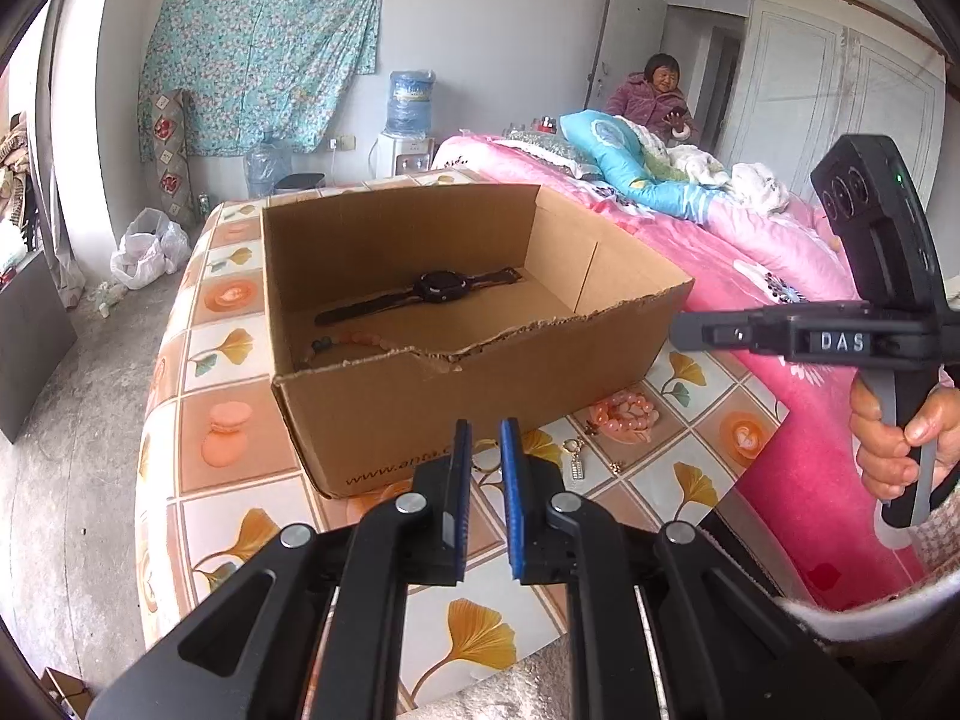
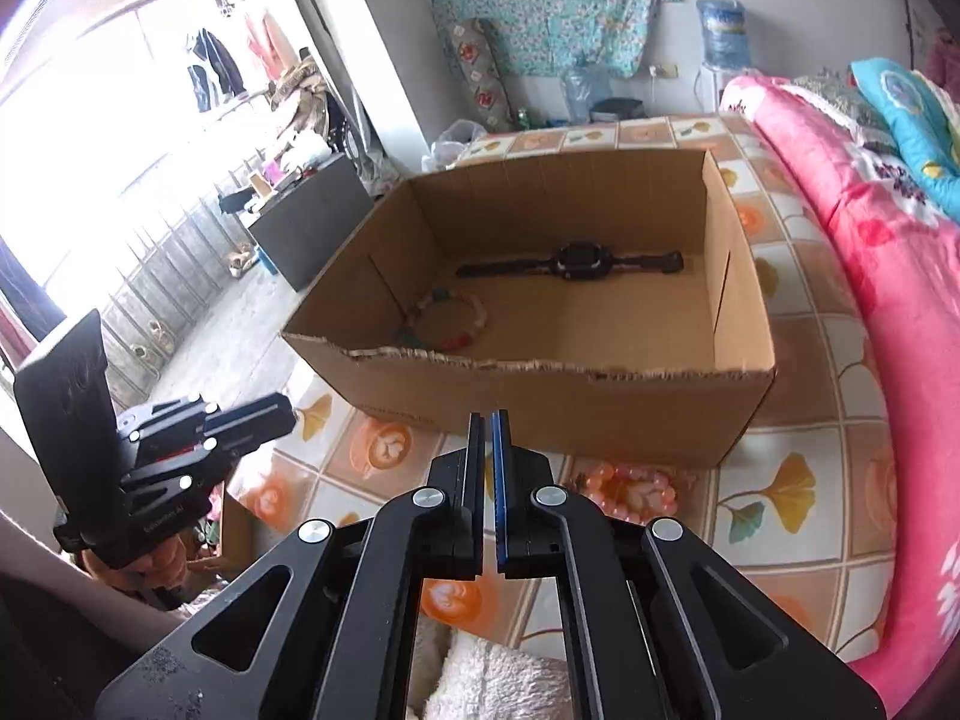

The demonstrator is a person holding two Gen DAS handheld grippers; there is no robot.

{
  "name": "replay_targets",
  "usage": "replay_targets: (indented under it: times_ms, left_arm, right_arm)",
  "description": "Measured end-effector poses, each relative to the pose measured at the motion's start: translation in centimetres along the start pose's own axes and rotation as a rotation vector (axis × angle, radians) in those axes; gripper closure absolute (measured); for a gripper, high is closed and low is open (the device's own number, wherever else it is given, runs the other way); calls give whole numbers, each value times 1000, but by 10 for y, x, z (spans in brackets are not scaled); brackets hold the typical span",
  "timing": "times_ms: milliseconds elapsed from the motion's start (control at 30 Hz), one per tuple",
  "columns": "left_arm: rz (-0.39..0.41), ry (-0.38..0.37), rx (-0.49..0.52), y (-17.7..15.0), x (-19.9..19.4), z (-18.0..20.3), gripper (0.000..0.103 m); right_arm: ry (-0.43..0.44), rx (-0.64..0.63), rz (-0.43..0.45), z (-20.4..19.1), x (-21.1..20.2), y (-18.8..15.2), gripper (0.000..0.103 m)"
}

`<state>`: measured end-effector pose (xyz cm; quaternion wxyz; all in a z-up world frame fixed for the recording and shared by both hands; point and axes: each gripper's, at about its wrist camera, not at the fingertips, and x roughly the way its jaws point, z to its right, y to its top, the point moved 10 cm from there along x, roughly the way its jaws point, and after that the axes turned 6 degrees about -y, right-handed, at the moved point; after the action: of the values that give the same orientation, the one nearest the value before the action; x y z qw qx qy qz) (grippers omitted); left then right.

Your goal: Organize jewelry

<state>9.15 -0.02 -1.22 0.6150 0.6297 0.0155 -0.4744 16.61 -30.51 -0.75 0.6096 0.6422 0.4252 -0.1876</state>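
- Left black two-finger gripper (image 1: pixel 485 427): matte black linkage arms with round silver pivot screws; a blue ribbed pad lines each finger's inner face.
- Right black two-finger gripper (image 2: pixel 487 420): same build, blue pad edge on one finger.
- Right unit seen from the left gripper: white letters "DAS" on its bar, a green indicator light on the upright black housing above that bar.
- Cream fleece cuff (image 1: pixel 888 612) below that bar.

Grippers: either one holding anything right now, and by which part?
Nothing held. Left gripper and right gripper both hang nearly shut with bare pads. The pink bead bracelet still lies on the cloth outside the cardboard box.
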Motion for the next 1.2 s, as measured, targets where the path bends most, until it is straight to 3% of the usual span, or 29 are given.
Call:
replay_targets:
  times_ms: [67, 167, 333, 500, 667, 933, 1200]
  left_arm:
    - [-15, -14, -27, -6, 8, 2, 94]
    - [-29, -25, -54, -13, 17, 2, 94]
    - [-52, -23, -68, -21, 29, 4, 94]
    - [-59, -9, -72, -23, 30, 0, 94]
    - [-50, -6, -68, -21, 27, 1, 94]
    - [7, -40, -16, 7, 1, 13, 94]
    - [120, -118, 39, 74, -31, 24, 94]
  right_arm:
    - [-33, 4, -40, 7, 16, -18, 82]
    - [-55, 21, -109, 15, 42, -44, 81]
    - [-88, -34, -129, 13, 66, -60, 81]
    - [-155, -140, -114, 6, 73, -68, 98]
    - [-110, -74, -121, 10, 68, -68, 103]
    - [0, 37, -12, 15, 13, -31, 103]
    - [93, 3, 173, -6, -47, 44, 103]
